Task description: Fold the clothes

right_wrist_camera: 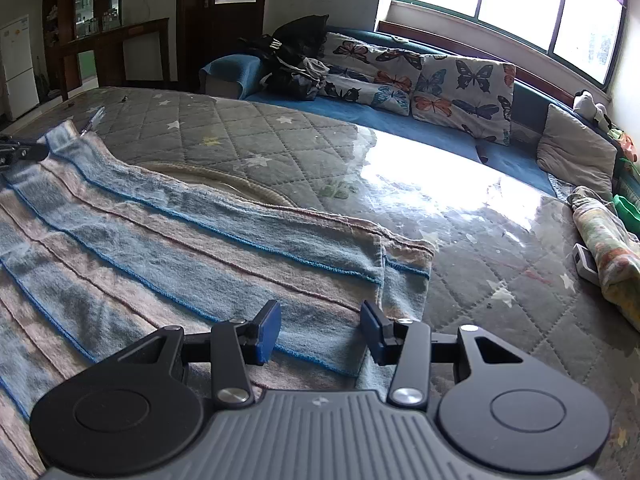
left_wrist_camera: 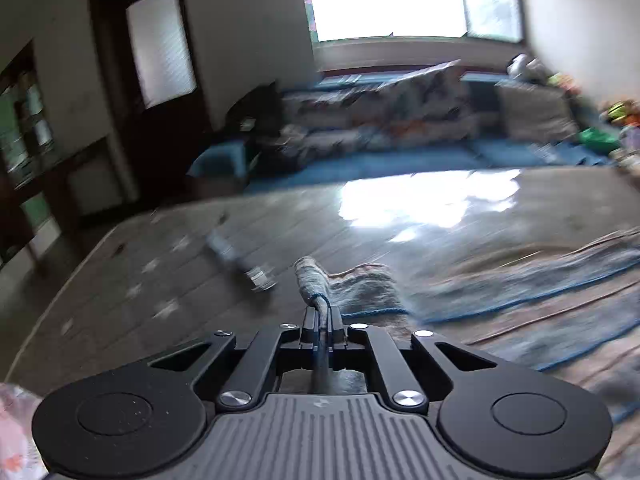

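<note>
A blue and pink striped towel (right_wrist_camera: 168, 240) lies spread on the quilted grey bed (right_wrist_camera: 280, 140). My left gripper (left_wrist_camera: 322, 320) is shut on the towel's far left corner (left_wrist_camera: 316, 280), which sticks up beyond the fingertips; the left wrist view is blurred by motion. The left gripper also shows at the left edge of the right wrist view (right_wrist_camera: 20, 152), at the towel's corner. My right gripper (right_wrist_camera: 320, 330) is open and empty, its blue pads (right_wrist_camera: 269, 330) hovering just above the towel's near right end.
A pen-like object (left_wrist_camera: 240, 258) lies on the bed beyond the left gripper. A blue sofa with butterfly cushions (right_wrist_camera: 440, 80) runs behind the bed. A rolled patterned cloth (right_wrist_camera: 608, 248) and a small white device (right_wrist_camera: 584, 262) lie at the bed's right edge.
</note>
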